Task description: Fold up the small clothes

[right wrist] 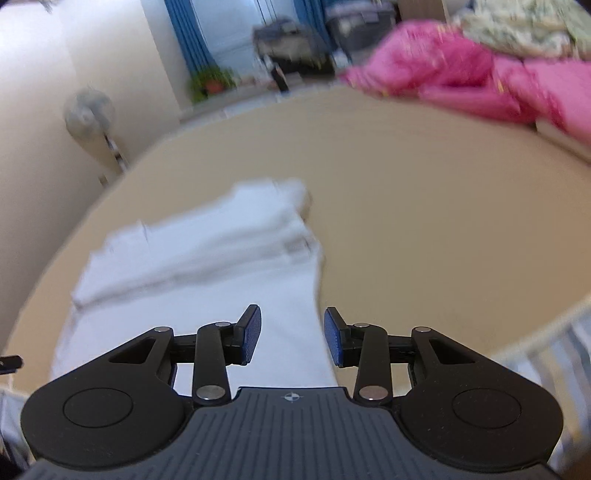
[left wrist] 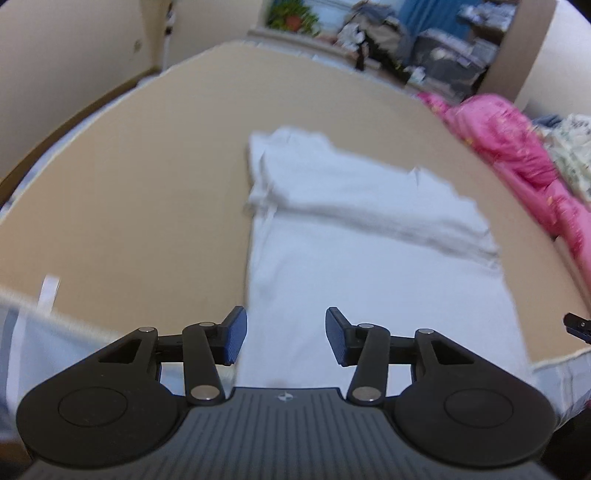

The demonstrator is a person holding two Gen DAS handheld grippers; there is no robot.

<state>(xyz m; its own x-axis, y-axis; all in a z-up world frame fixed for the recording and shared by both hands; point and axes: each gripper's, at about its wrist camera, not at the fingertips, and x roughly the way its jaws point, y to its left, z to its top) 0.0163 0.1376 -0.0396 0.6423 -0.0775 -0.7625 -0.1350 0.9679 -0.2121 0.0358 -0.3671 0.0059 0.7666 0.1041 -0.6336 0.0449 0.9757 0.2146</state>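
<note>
A white garment (left wrist: 354, 236) lies flat on the tan board (left wrist: 129, 206), its far part folded back over itself into a thick band. My left gripper (left wrist: 286, 334) is open and empty, just above the garment's near left edge. In the right wrist view the same white garment (right wrist: 207, 266) lies on the tan board (right wrist: 424, 229). My right gripper (right wrist: 292, 339) is open and empty above the garment's near right edge. The tip of the right gripper (left wrist: 578, 326) shows at the right edge of the left wrist view. Both views are blurred by motion.
A pile of pink cloth (left wrist: 517, 147) lies at the board's far right, also in the right wrist view (right wrist: 461, 85), with patterned cloth (right wrist: 528, 26) behind it. A fan (right wrist: 90, 114) stands by the wall. A white strap (left wrist: 48, 291) hangs at the near left.
</note>
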